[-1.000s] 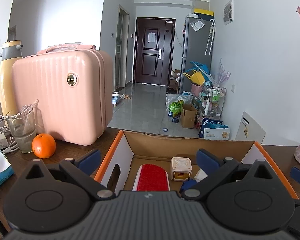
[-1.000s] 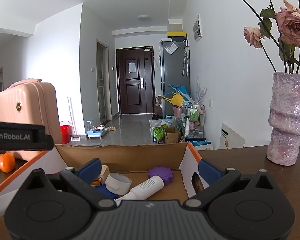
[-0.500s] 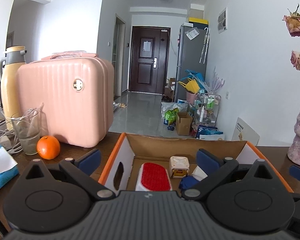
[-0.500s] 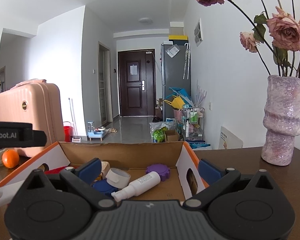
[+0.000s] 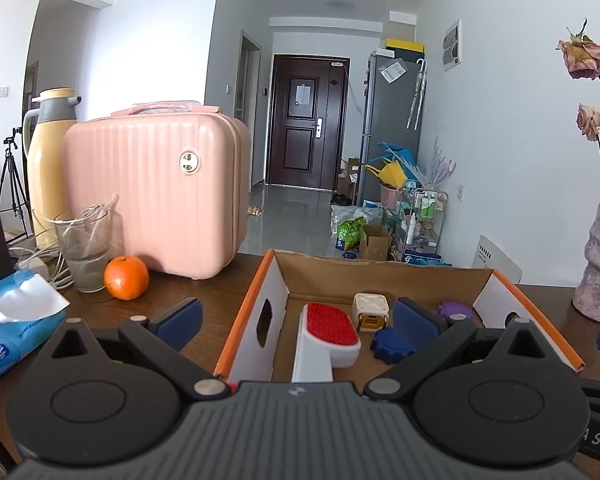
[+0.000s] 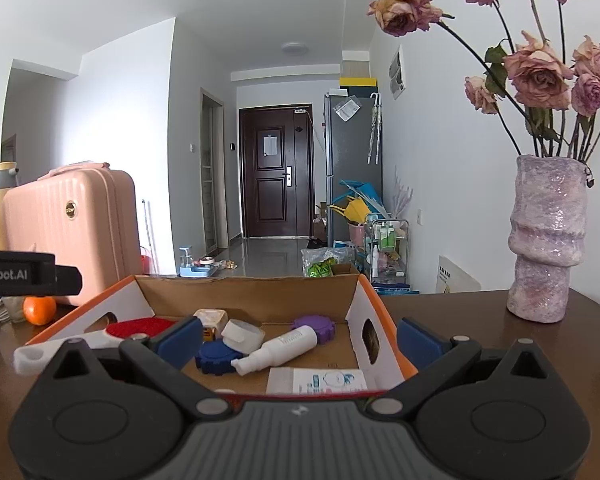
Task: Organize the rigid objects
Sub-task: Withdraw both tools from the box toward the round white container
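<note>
Inspector: Dark wooden desk (image 5: 228, 280), hallway and door behind. Your cardboard box (image 5: 380, 270) sits ahead of both pairs of fingers. Both grippers stand spread wide and hold nothing: left gripper (image 5: 296, 316), right gripper (image 6: 300, 336).

Operator: Which step am I on?

Inspector: By my judgement, between picks, choosing the next item. The box already holds a red-topped brush (image 5: 330, 330), a small cream cube (image 5: 371, 310), a blue cap (image 6: 216, 356), a purple cap (image 6: 314, 326), a white tape roll (image 6: 242, 334), a white spray bottle (image 6: 280, 348) and a flat leaflet (image 6: 320, 380), all loosely scattered.

Operator: And the next move?

Inspector: Outside the box, left of your left fingers, I see only an orange (image 5: 126, 278), a glass (image 5: 84, 248) and a tissue pack (image 5: 16, 320); none is plainly a rigid stray. You would likely lower one gripper between the box walls, square its fingers to a single item, and clear the neighbours before closing.
</note>
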A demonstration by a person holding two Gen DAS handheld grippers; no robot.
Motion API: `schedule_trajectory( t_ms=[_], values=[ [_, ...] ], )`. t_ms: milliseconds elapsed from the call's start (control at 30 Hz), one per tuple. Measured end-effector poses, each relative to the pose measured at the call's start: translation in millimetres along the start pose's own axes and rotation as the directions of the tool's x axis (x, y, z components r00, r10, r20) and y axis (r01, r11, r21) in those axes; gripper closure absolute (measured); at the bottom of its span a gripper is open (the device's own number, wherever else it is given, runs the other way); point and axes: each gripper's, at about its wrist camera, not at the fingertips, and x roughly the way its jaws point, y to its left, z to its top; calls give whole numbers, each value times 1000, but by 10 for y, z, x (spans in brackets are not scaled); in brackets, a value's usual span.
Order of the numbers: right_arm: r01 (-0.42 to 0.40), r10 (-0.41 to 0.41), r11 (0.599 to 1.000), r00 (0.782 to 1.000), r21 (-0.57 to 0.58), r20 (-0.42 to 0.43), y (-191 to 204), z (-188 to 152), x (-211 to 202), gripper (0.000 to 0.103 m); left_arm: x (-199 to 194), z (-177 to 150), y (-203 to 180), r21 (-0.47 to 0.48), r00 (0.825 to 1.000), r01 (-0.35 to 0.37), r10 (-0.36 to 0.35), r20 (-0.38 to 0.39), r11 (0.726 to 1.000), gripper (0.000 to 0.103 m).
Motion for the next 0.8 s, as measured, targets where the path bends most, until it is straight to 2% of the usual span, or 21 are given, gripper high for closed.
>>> schedule_trajectory(
  t_ms=[800],
  values=[
    [-1, 1, 1000, 1000, -12, -18, 116, -263, -719, 0, -609, -385, 237, 32, 999, 5, -4, -46, 999, 0]
  ],
)
